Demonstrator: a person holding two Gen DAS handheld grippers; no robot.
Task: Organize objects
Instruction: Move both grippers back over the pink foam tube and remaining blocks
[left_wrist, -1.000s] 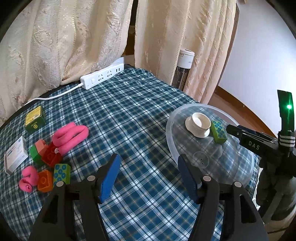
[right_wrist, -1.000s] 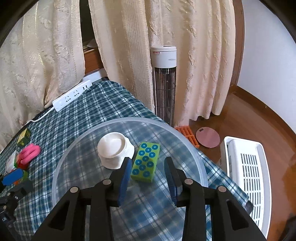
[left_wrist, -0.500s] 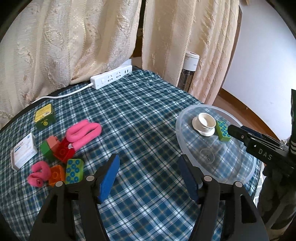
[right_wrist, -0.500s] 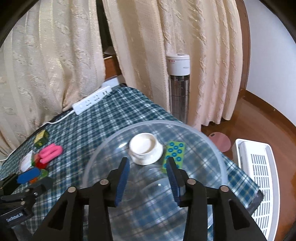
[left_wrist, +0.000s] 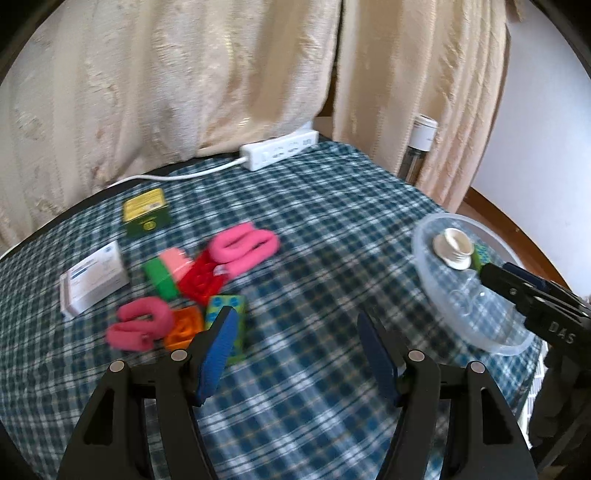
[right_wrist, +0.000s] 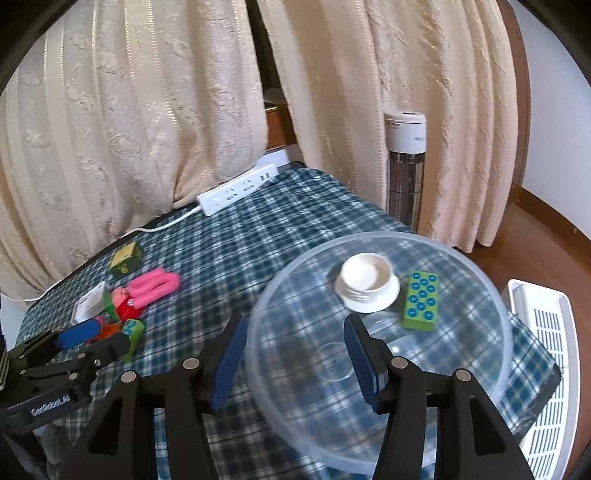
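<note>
Through the left wrist view, we see our left tongs (left_wrist: 295, 332) spread wide with nothing between the blue pads, hanging over the blue-and-white checked tablecloth (left_wrist: 317, 229). Just ahead of the left pad lies the cluster of toys: a green block with blue studs (left_wrist: 231, 314), an orange block (left_wrist: 184, 326), a red block (left_wrist: 201, 278), a green-and-pink block (left_wrist: 166, 271), a folded pink foam tube (left_wrist: 243, 247) and a smaller curled pink foam tube (left_wrist: 140, 328). Farther off to the left sit a white carton (left_wrist: 94, 282) and a green-yellow box (left_wrist: 146, 216). Off to the right we see the clear round plastic bowl (left_wrist: 476, 321).

Through the right wrist view, our right tongs (right_wrist: 291, 343) are also parted and empty, straddling the bowl's (right_wrist: 266, 369) near-left rim. Inside it, ahead and right of the pads, rest a white ceramic cup-shaped piece (right_wrist: 367, 286) and a second green studded block (right_wrist: 421, 304). The left tongs (right_wrist: 94, 339) show at far left, over the toys.
</note>
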